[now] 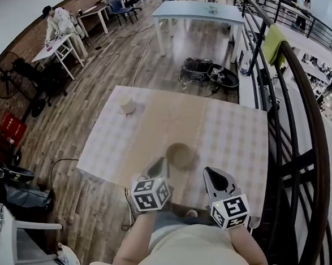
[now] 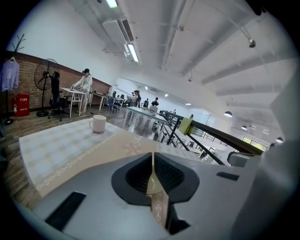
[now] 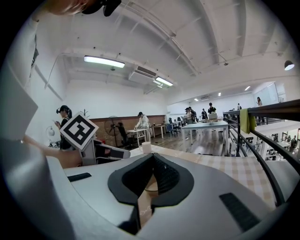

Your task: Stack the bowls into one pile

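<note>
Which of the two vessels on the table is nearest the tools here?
The tan bowl, on the near half of the table, just ahead of the left tool and right tool. The white cup sits apart, toward the far-left corner.

A round tan bowl (image 1: 181, 155) sits upright, mouth up, on the checked table (image 1: 234, 134), just toward 6 o'clock from the table's middle. Whether it is one bowl or several nested cannot be told.
</note>
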Demonstrator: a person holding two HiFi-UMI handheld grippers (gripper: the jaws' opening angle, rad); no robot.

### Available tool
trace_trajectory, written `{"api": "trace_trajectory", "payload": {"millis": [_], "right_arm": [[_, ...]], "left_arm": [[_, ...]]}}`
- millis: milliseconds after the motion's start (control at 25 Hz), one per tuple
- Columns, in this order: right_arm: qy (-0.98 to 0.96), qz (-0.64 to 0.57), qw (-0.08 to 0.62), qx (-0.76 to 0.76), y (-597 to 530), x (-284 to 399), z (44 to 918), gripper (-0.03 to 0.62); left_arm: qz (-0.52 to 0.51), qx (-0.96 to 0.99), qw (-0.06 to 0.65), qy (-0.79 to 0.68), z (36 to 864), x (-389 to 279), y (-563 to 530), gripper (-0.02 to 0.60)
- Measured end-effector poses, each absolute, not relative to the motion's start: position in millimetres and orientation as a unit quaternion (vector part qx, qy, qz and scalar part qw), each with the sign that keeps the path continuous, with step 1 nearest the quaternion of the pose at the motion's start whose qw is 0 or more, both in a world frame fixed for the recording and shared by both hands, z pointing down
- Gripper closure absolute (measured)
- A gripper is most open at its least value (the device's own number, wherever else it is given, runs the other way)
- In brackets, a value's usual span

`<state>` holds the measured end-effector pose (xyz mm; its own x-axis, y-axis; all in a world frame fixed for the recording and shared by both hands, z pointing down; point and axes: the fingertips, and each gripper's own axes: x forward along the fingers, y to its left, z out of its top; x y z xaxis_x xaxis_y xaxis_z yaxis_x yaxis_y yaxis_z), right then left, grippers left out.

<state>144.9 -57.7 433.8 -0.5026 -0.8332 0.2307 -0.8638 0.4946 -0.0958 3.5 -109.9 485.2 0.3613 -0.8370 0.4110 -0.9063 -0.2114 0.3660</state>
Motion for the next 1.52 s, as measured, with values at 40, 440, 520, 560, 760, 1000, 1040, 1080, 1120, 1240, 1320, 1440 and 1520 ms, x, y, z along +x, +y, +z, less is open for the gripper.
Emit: {"api": "trace_trajectory", "payload": {"millis": [40, 440, 520, 560, 760, 1000, 1040, 1080, 1120, 1240, 1320, 1440, 1520], "right_arm": [[-0.862, 0.097, 0.076, 0.492, -57.2, 144.3, 432.6, 0.594], [-0.867, 0.086, 0.064, 0.486, -51.1, 138.8, 423.5, 0.594], [-0.868, 0.087, 0.061, 0.486, -49.9, 138.5, 421.6, 0.594], [-0.867, 0.088, 0.060, 0.486, -48.8, 138.5, 421.5, 0.594], [-0.866, 0.091, 0.057, 0.488, -44.1, 135.8, 424.3, 0.594], [-0.866, 0.093, 0.057, 0.489, -44.2, 130.0, 423.7, 0.594], [-0.865, 0.093, 0.057, 0.490, -44.4, 129.6, 423.5, 0.594], [-0.864, 0.093, 0.057, 0.491, -44.7, 129.8, 423.4, 0.594], [-0.863, 0.092, 0.056, 0.494, -45.2, 130.5, 423.6, 0.594], [-0.858, 0.085, 0.060, 0.504, -46.5, 134.1, 425.3, 0.594], [-0.855, 0.074, 0.069, 0.509, -47.4, 136.0, 425.3, 0.595], [-0.852, 0.070, 0.074, 0.513, -48.6, 137.2, 423.2, 0.595], [-0.852, 0.070, 0.074, 0.514, -48.8, 136.2, 422.3, 0.595]], "left_arm": [[0.057, 0.777, 0.279, -0.561, 480.8, 2.9, -106.8, 0.566], [0.039, 0.795, 0.254, -0.549, 451.8, -0.2, -81.4, 0.577], [0.039, 0.798, 0.248, -0.548, 448.7, -1.0, -78.4, 0.577], [0.039, 0.799, 0.246, -0.547, 447.6, -1.0, -76.5, 0.577], [0.037, 0.803, 0.244, -0.542, 445.1, -2.2, -70.9, 0.577], [0.035, 0.809, 0.242, -0.535, 441.3, -1.9, -70.5, 0.577], [0.033, 0.810, 0.244, -0.533, 440.7, -1.8, -70.5, 0.577], [0.031, 0.811, 0.245, -0.531, 440.1, -1.4, -70.6, 0.577], [0.028, 0.812, 0.246, -0.529, 439.5, -0.8, -71.0, 0.577], [0.025, 0.813, 0.244, -0.528, 439.7, 1.0, -72.5, 0.577], [0.025, 0.813, 0.244, -0.527, 439.8, 1.9, -73.6, 0.577], [0.023, 0.814, 0.247, -0.525, 437.9, 2.8, -74.6, 0.577], [0.022, 0.815, 0.248, -0.523, 437.0, 2.6, -74.7, 0.577]]}}
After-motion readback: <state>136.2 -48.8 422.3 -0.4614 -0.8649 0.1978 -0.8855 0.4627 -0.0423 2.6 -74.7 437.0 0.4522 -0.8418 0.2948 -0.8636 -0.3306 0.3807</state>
